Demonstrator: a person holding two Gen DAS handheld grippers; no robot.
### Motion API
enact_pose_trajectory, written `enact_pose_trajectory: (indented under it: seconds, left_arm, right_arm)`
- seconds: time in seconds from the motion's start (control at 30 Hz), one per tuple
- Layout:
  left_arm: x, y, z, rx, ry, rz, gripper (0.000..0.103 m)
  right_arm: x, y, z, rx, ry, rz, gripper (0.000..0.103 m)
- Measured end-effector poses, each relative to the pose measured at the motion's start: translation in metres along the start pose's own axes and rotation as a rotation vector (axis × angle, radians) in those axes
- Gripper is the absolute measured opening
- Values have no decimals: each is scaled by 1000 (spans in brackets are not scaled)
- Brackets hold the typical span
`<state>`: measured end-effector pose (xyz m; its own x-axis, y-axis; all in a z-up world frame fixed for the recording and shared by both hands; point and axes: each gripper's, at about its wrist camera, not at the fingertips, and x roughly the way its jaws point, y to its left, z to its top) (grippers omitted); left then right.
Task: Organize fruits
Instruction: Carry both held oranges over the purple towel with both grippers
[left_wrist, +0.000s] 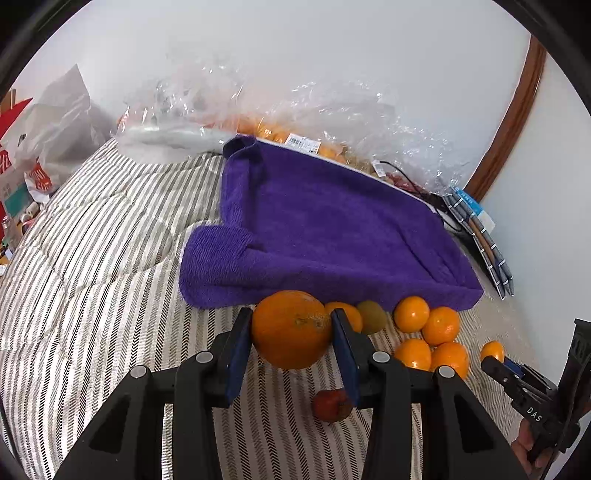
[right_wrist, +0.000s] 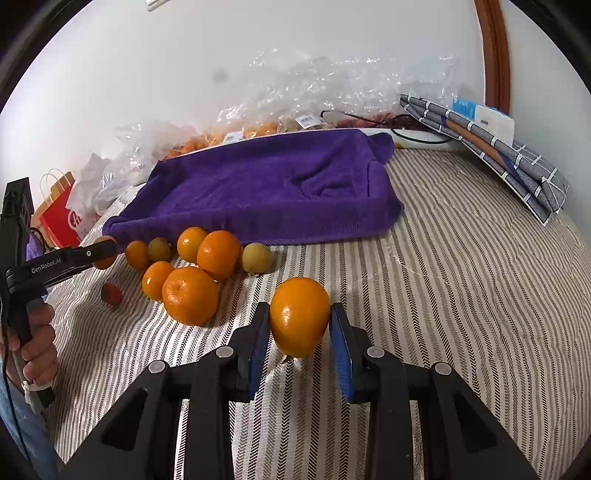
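While you clamp a large orange (left_wrist: 291, 328) in your left gripper (left_wrist: 291, 350) and a smaller orange (right_wrist: 299, 315) in your right gripper (right_wrist: 299, 354), both lifted just in front of the purple towel (left_wrist: 325, 229), nothing lies on that towel yet. By my reading, you've barely begun: the loose citrus cluster (right_wrist: 192, 273) waits along its near edge.

Bed (right_wrist: 461, 258) carrying all items. Towel (right_wrist: 266, 184) lying across its middle, toward the wall. Plastic bags (right_wrist: 295, 96) sitting behind the towel, against the wall. Cluster of mandarins (right_wrist: 192, 269) lying just before the towel's front edge. Left tongs (left_wrist: 293, 332) gripping a large orange (left_wrist: 291, 328) left of the cluster; right tongs (right_wrist: 299, 325) gripping a mandarin (right_wrist: 299, 314) right of it. Small apple (left_wrist: 332, 404) lying nearer than the cluster, under the left tongs.
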<state>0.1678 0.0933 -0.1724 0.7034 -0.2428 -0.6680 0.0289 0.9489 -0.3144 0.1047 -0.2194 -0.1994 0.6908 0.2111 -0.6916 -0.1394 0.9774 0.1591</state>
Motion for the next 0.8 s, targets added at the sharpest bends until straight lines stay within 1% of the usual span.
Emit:
enact_pose_trajectory:
  seconds: [0.1, 0.17, 0.23, 0.37, 0.43, 0.5, 0.6, 0.7, 0.8]
  left_arm:
    - [-8, -8, -1, 56, -32, 52, 40]
    - [-17, -12, -2, 67, -35, 34, 40]
    - [-28, -15, -1, 50, -36, 9, 40]
    - [-51, -23, 7, 60, -55, 14, 40]
    - [-60, -27, 16, 65, -59, 19, 40]
    - [-65, -29, 29, 58, -59, 0, 40]
    - [-68, -33, 45, 67, -64, 13, 40]
    - [-67, -37, 59, 69, -83, 29, 40]
    - [-61, -41, 69, 59, -98, 27, 40]
  right_arm:
    - [-4, 1, 0, -6, -9, -15, 32]
    - [-5, 2, 0, -9, -2, -19, 32]
    - [-7, 4, 3, -8, -1, -17, 32]
    - [-17, 10, 16, -21, -27, -12, 32]
    - [-21, 14, 28, -35, -41, -11, 32]
    - [-24, 19, 42, -55, -49, -17, 32]
    - [-28, 25, 63, -97, -58, -38, 32]
    - [-36, 28, 81, -126, -84, -75, 32]
    - [-38, 28, 92, -118, -95, -70, 32]
